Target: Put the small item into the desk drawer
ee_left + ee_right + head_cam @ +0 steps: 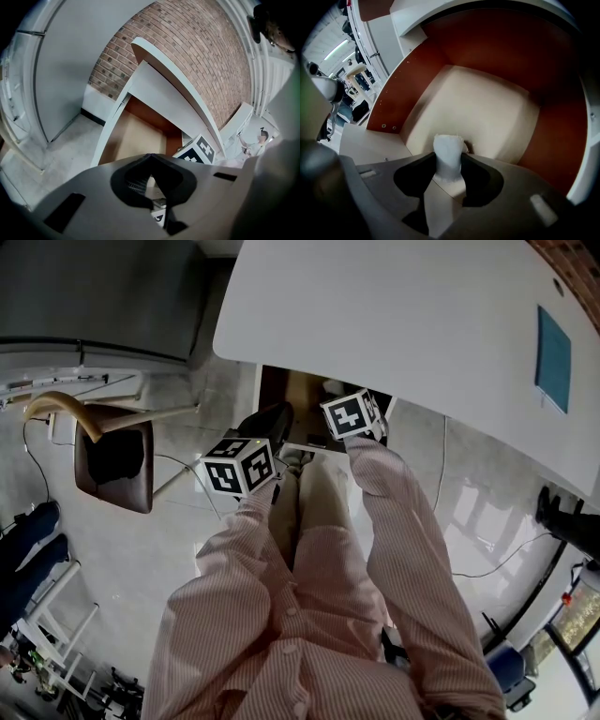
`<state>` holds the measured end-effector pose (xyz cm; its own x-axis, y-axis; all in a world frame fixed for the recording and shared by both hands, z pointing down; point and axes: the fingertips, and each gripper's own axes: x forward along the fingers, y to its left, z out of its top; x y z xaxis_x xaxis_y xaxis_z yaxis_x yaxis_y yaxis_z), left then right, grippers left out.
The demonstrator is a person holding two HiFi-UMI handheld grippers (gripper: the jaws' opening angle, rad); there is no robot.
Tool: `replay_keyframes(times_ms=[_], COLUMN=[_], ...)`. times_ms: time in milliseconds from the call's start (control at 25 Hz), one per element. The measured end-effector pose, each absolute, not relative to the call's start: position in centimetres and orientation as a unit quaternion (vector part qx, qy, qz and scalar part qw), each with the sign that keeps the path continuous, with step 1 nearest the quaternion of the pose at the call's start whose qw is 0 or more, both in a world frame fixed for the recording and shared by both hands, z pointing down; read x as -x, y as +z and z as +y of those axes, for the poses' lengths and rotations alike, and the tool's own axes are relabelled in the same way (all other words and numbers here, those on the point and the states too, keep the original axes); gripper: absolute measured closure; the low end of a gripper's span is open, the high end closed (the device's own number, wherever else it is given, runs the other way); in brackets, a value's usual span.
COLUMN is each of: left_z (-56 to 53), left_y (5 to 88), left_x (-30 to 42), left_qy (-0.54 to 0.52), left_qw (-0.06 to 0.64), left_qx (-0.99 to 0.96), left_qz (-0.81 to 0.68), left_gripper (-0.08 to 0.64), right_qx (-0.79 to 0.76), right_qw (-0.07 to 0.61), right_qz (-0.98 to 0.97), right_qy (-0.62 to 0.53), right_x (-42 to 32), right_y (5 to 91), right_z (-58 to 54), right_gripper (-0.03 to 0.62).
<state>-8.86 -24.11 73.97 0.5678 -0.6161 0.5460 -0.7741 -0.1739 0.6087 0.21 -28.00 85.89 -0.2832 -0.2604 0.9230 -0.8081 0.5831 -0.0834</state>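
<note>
A small whitish, cloth-like item point(448, 149) stands upright between the pads of my right gripper point(449, 159), which is shut on it. That gripper points steeply down into the open desk drawer point(483, 110), with the item just above the beige floor and red-brown walls around it. In the head view the right marker cube point(352, 413) sits over the drawer point(298, 395) under the white desk point(394, 315). My left gripper point(150, 158) hangs at the drawer's point(133, 136) front, fingertips touching, nothing seen between them. Its cube point(239, 465) is lower left.
A brown chair point(114, 463) with a wooden frame stands on the floor to the left. A blue pad point(552, 357) lies on the desk's far right. A grey cabinet point(94, 292) is at the upper left. A brick wall point(192, 56) rises behind the desk.
</note>
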Motion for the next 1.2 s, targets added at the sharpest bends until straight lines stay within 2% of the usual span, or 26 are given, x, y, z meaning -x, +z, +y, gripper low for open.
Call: replay_keyframes(times_ms=[480, 760, 840, 1040, 1200], left_z=[-23.7, -22.8, -22.8, -22.4, -21.8], left_y=[73.2, 70.7, 69.9, 66.9, 64.4], left_x=[8.5, 8.3, 8.2, 8.3, 8.3], left_qy=[0.077, 0.079, 0.079, 0.079, 0.079], left_qw=[0.460, 0.457, 0.452, 0.437, 0.425], left_qx=[-0.759, -0.760, -0.764, -0.774, -0.782], left_qz=[-0.455, -0.456, -0.453, -0.452, -0.449], left_gripper=[0.558, 0.558, 0.558, 0.559, 0.558], right_qx=[-0.343, -0.343, -0.345, -0.363, -0.359], right_qw=[0.468, 0.446, 0.435, 0.419, 0.398], right_qz=[-0.765, -0.771, -0.787, -0.798, -0.814], right_qy=[0.279, 0.297, 0.270, 0.237, 0.223], right_x=[0.6, 0.5, 0.7, -0.2, -0.2], right_y=[85.1, 82.3, 80.4, 76.2, 72.7], right_z=[-27.7, -24.9, -25.3, -24.9, -24.1], right_gripper=[0.394, 0.399, 0.421, 0.557, 0.584])
